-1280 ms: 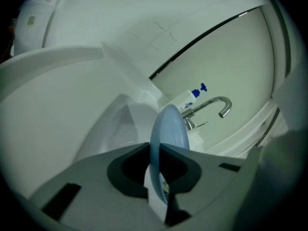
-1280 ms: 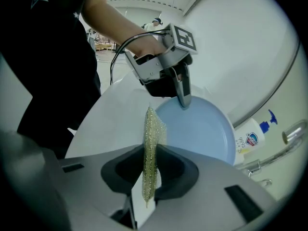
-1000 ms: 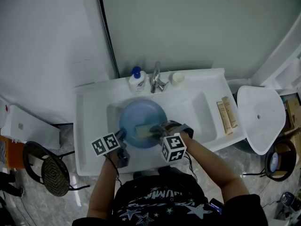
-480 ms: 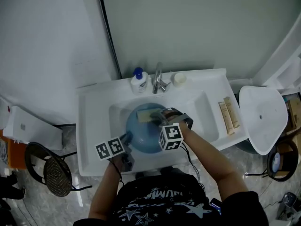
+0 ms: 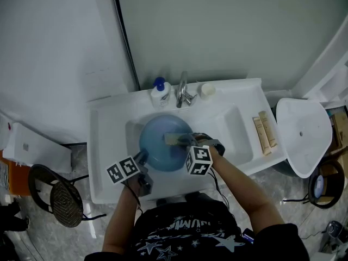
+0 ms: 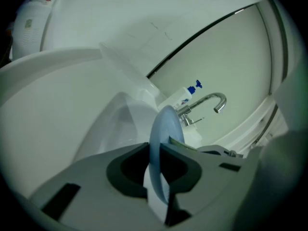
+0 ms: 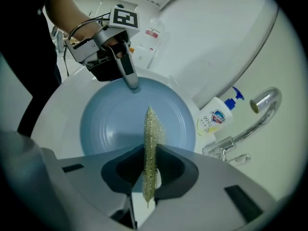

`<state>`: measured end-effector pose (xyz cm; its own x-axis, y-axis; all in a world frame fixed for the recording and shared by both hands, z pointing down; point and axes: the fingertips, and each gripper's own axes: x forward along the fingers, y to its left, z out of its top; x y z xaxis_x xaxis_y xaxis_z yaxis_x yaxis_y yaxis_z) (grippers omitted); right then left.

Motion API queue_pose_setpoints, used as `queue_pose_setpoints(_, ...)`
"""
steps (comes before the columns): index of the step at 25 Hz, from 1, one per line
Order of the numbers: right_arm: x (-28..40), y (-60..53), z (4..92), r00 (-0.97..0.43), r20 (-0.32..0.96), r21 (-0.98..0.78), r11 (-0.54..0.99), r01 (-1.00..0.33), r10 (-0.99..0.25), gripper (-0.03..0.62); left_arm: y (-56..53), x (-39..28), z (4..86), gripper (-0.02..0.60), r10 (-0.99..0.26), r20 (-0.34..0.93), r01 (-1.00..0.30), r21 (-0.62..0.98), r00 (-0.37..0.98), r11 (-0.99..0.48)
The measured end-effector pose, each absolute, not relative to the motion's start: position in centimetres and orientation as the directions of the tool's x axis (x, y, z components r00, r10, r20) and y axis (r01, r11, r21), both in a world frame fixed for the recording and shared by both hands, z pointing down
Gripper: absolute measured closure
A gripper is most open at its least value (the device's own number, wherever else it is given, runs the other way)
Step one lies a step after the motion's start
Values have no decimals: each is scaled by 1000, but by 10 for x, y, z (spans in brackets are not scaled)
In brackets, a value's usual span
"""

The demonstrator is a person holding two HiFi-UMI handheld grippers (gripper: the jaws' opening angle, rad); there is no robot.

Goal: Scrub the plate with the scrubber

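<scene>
Two grippers, one blue plate in the sink basin. Left gripper: jaws narrow, clamped on the plate's rim at 8 o'clock. Right gripper: pinching the yellow-green scrubber over the plate face, toward 3 o'clock. Step: scrubbing, apparently mid-stroke. Next: probably sweeps across the face, rim held steady.

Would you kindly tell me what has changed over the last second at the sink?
The right hand-held gripper swept the scrubber across the plate toward the tap, then back toward the middle. The left hand-held gripper, jaws just opened slightly, still clamps the plate's rim. Soap bottle and tap unchanged.
</scene>
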<state>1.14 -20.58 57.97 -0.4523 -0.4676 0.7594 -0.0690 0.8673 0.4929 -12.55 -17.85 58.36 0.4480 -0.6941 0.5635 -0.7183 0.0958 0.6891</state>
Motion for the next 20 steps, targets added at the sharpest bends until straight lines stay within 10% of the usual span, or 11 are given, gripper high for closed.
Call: queue_pose_setpoints(20, -20, -116, 594, -589, 794, 125, 989, -78, -147, 522, -187, -134, 603, 538, -684, 597, -730, 670, 419, 137)
